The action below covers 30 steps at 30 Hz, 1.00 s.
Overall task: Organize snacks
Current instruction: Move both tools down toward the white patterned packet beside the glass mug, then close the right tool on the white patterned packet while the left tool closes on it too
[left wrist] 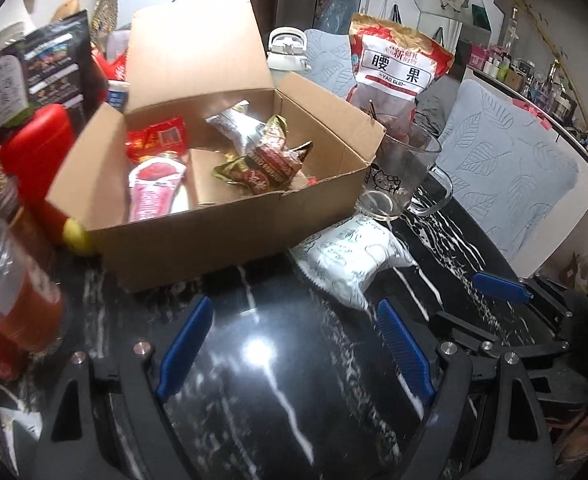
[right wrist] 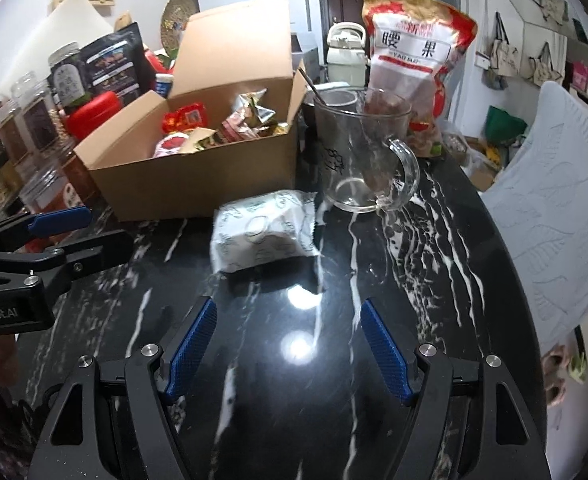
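Observation:
An open cardboard box point(left wrist: 197, 236) point(right wrist: 197, 184) stands on the black marble table and holds several snack packets point(left wrist: 269, 160) point(right wrist: 237, 124). A white snack packet point(left wrist: 346, 260) point(right wrist: 265, 236) lies flat on the table in front of the box's right corner. My left gripper point(left wrist: 294, 344) is open and empty, low over the table before the box. My right gripper point(right wrist: 287, 344) is open and empty, a short way in front of the white packet. The right gripper also shows at the right edge of the left wrist view point(left wrist: 502, 300), and the left gripper shows at the left edge of the right wrist view point(right wrist: 61, 236).
A glass mug point(left wrist: 402, 172) point(right wrist: 362, 156) stands right of the box. A large red-and-white cashew bag point(left wrist: 394, 72) point(right wrist: 414, 60) stands behind it. Jars point(right wrist: 25, 120), a red container point(left wrist: 37, 160) and a black pouch point(left wrist: 53, 68) crowd the left side. A cushioned chair point(right wrist: 554, 216) sits right.

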Motion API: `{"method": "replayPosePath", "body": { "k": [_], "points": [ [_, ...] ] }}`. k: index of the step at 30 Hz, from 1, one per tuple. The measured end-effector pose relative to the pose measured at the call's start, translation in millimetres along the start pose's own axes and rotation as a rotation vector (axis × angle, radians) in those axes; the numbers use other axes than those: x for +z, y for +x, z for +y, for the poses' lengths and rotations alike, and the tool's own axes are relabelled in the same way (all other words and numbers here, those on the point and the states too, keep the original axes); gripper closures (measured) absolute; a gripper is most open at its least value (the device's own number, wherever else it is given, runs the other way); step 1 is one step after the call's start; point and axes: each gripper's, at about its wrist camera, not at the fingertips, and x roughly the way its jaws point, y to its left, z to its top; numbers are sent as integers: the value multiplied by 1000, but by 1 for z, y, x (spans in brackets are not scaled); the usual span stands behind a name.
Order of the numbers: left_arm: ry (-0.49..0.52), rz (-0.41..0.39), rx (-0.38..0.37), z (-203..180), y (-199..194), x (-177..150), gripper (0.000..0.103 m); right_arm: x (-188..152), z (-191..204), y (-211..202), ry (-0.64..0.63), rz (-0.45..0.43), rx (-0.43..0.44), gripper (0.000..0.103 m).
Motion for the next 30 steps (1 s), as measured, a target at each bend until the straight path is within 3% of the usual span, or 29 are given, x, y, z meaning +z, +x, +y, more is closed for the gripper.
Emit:
{"method": "replayPosePath", "body": {
  "k": [13,16,27,30],
  "points": [
    [-14,100,-33,-7,60,15,18,30,-27,57,-70,70,33,28],
    [-21,127,-63,-5,71,16,18,34,-29,65,-95,84,72,34],
    [3,168,-149,1,96,23,18,42,-31,81,-176,83,177,38],
    [13,161,-174,-2,100,28,22,40,-31,84,-187,93,204,50]
  ]
}}
